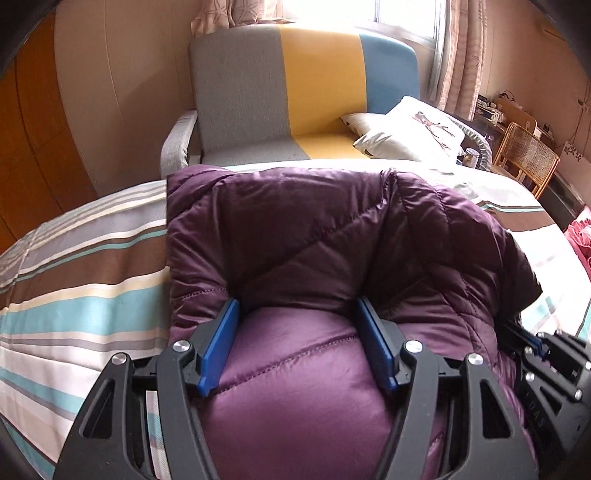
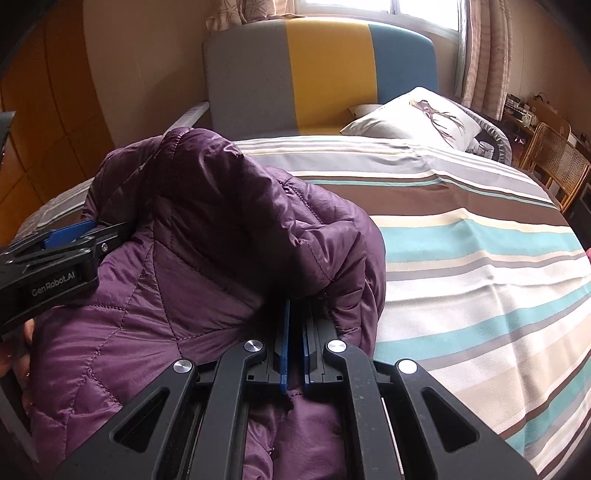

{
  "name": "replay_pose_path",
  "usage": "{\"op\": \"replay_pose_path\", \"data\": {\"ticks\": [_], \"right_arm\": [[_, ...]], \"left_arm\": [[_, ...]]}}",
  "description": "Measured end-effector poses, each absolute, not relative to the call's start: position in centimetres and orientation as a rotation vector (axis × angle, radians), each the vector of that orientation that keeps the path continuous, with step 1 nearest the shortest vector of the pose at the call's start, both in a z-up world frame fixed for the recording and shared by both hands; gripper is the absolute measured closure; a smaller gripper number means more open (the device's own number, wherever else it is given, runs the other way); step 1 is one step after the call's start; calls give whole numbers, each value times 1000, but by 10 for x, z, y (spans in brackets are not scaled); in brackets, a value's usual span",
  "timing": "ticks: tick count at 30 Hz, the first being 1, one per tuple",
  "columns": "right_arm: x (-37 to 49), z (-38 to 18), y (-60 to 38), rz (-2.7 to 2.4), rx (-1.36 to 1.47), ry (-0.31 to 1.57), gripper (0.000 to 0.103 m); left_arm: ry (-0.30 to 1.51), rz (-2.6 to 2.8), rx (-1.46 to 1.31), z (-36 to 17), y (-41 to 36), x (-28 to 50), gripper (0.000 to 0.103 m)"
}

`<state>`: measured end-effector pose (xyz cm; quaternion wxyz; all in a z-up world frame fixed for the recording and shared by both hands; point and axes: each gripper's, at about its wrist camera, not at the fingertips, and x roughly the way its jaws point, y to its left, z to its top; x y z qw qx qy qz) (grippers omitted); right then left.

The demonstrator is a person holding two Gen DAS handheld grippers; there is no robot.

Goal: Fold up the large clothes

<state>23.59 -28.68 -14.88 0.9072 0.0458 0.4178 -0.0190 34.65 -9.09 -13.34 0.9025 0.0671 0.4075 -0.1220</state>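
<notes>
The purple quilted jacket (image 1: 325, 236) was bunched on the striped bedspread (image 1: 85, 291). A thick fold was straddled by the left gripper's (image 1: 297, 343) spread fingers; its hem was pinched by the right gripper (image 2: 294, 343).

A bedroom in a lived-in home: a bed (image 2: 480, 258) spread with a cover striped in brown, turquoise, cream and grey fills the room, with a deer-print pillow (image 2: 417, 118) lying at its far end. Behind it stands an upholstered panel (image 1: 303, 85) in grey, yellow and blue blocks, under a bright window (image 1: 402, 16) hung with patterned curtains (image 1: 460, 55). A cane-backed chair (image 1: 526, 157) and a cluttered desk (image 1: 495, 110) occupy one corner; wooden wardrobe doors (image 1: 33, 147) line the opposite wall.
</notes>
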Motion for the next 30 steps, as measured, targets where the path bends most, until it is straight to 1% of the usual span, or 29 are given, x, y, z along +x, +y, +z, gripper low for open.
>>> {"op": "replay_pose_path", "data": {"ticks": [16, 20, 25, 28, 30], "right_arm": [[239, -144, -290, -38, 85, 893, 99], [239, -128, -296, -46, 114, 905, 99], [237, -101, -295, -34, 165, 834, 99], [249, -104, -285, -18, 153, 847, 99], [263, -117, -281, -41, 111, 878, 99]], "left_arm": [[785, -243, 143, -130, -74, 316, 39], [788, -244, 137, -131, -73, 315, 39], [791, -241, 130, -131, -72, 317, 39], [795, -236, 135, -131, -73, 318, 39], [799, -236, 131, -130, -73, 320, 39]]}}
